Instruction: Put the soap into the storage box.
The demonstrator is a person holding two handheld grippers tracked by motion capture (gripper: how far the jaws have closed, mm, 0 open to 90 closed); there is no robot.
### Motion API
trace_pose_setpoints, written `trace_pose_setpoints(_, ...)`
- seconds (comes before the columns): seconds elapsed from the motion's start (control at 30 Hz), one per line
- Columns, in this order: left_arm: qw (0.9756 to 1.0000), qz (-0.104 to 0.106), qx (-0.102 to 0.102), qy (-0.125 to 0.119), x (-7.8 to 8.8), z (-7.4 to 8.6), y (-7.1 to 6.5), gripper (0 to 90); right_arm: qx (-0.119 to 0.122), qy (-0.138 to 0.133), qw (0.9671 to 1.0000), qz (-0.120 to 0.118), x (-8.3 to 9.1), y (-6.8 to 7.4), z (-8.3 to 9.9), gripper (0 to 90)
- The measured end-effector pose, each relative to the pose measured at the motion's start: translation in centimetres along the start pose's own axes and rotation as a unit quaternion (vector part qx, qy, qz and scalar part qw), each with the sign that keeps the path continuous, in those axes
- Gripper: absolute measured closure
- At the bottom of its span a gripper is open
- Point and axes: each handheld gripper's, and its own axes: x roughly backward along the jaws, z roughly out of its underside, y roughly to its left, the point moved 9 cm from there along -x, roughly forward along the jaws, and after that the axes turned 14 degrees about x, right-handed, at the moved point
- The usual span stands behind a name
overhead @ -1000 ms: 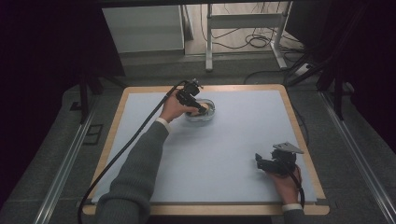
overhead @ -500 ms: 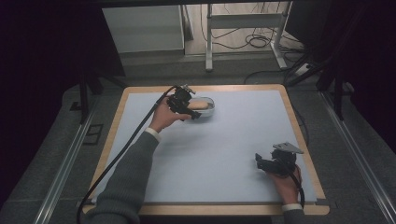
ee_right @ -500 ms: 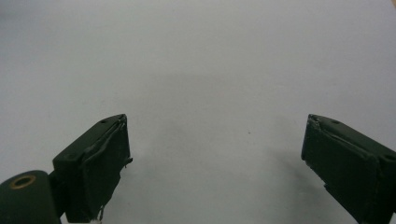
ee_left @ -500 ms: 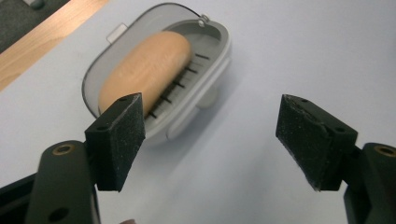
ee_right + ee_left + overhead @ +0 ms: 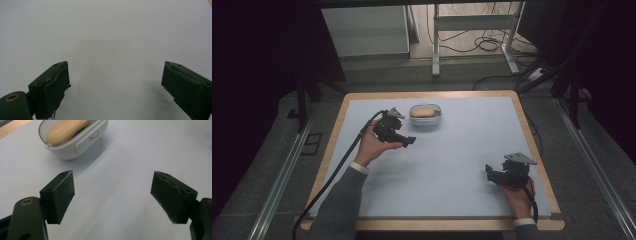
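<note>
From the high view, the left gripper (image 5: 404,141) hovers just left of the white dish (image 5: 426,116) holding a tan bar (image 5: 424,111) at the far side of the bench (image 5: 452,165); its jaws have just been opening, with nothing between them. The left gripper view shows them wide apart, the dish ahead. The right gripper (image 5: 115,85) gapes empty over bare bench.

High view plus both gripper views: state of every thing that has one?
left hand-held gripper: open, jaws just been opening, nothing between them
right hand-held gripper: open, empty
soap dish: upright on the mat, untouched
soap bar: lying in the dish
</note>
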Motion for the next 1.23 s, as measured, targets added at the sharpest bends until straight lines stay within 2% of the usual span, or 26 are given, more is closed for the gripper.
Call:
trace_pose_setpoints(0.03,1.0,0.0,0.0,0.0,0.0,0.0,0.0,19.0,0.0,0.0,1.0,0.0,0.0,0.0,0.0,8.0)
trace_pose_setpoints(0.07,1.0,0.003,0.001,-0.007,0.6,0.8,-0.2,19.1,0.0,0.0,1.0,0.001,0.0,0.0,0.0,8.0)
trace_pose_setpoints(0.17,0.9999,0.004,0.007,-0.014,1.1,1.6,-0.3,19.1,0.0,0.001,1.0,0.001,0.0,0.0,0.0,8.0)
trace_pose_setpoints(0.2,0.9997,0.007,0.013,-0.019,1.5,2.5,-0.4,19.0,0.001,0.001,1.0,0.002,0.0,0.0,0.0,8.0)
trace_pose_setpoints(0.23,0.9997,0.007,0.013,-0.019,1.5,2.5,-0.4,19.1,0.001,0.001,1.0,0.002,0.0,0.0,0.0,8.0)
trace_pose_setpoints(0.27,0.9996,0.006,0.016,-0.021,1.7,3.6,-0.5,19.0,0.001,0.001,1.0,0.002,0.0,0.0,0.0,8.0)
trace_pose_setpoints(0.33,0.9997,0.005,0.017,-0.019,1.8,4.2,-0.4,18.6,0.001,0.001,1.0,0.002,0.0,0.0,0.0,8.0)
trace_pose_setpoints(0.4,0.9993,0.004,0.031,-0.022,2.1,5.9,-0.2,18.5,0.001,0.002,1.0,0.002,0.0,0.0,0.0,8.0)
trace_pose_setpoints(0.43,0.9993,0.004,0.031,-0.022,2.1,5.9,-0.2,18.5,0.001,0.002,1.0,0.002,0.0,0.0,0.0,8.0)
trace_pose_setpoints(0.57,0.9982,0.004,0.053,-0.028,2.3,7.9,0.2,18.5,0.003,0.002,1.0,0.005,0.0,0.0,0.0,8.0)
trace_pose_setpoints(0.67,0.9979,-0.008,0.061,-0.022,2.2,9.3,0.7,18.4,0.006,0.003,1.0,0.006,0.0,0.1,0.0,8.0)
trace_pose_setpoints(0.73,0.9975,-0.008,0.067,-0.02,2.0,10.0,0.9,18.4,0.006,0.003,1.0,0.006,0.0,0.1,0.0,8.0)
trace_pose_setpoints(0.93,0.9967,-0.011,0.079,-0.016,1.7,11.1,1.4,17.9,0.005,0.002,1.0,0.004,-0.1,0.1,0.0,8.0)
trace_pose_setpoints(1.23,0.9965,-0.013,0.082,-0.012,1.8,11.6,1.6,17.0,0.002,-0.009,1.0,-0.003,0.1,0.0,-0.1,8.0)
